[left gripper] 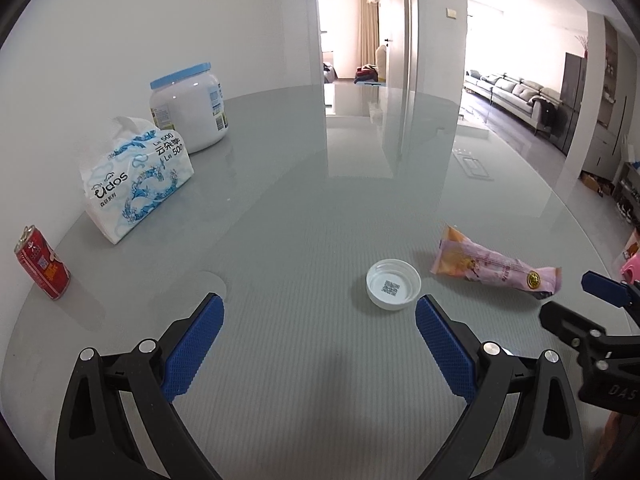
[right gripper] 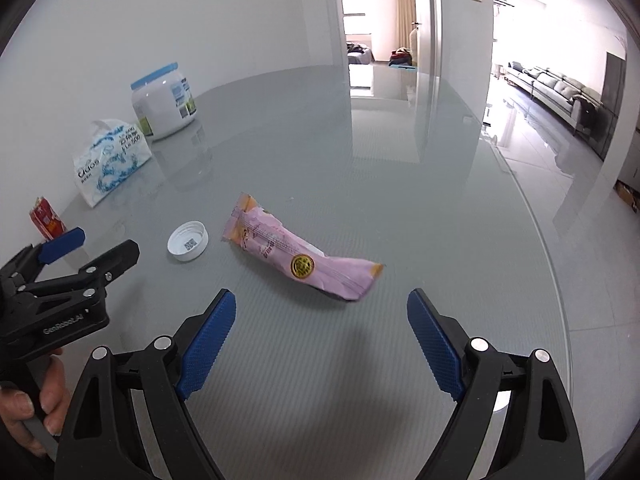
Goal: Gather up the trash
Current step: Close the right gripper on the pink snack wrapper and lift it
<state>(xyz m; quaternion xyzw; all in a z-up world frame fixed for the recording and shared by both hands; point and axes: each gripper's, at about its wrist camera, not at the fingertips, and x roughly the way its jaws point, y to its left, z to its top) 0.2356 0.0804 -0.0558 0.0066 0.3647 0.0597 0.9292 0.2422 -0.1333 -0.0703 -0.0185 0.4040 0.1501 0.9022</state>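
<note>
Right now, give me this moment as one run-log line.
left gripper: open, empty | right gripper: open, empty | pink wrapper: on table, ahead of right gripper | white cap: near left gripper

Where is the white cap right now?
The white cap lies open side up on the table, just ahead of the left gripper. In the right wrist view it sits left of the pink wrapper.

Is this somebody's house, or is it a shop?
Most likely somebody's home. A glass table stands by a wall with a tissue pack and a big white jar on it. Beyond it, a sofa sits in a bright living room, and a doorway opens onto a room with curtains.
</note>
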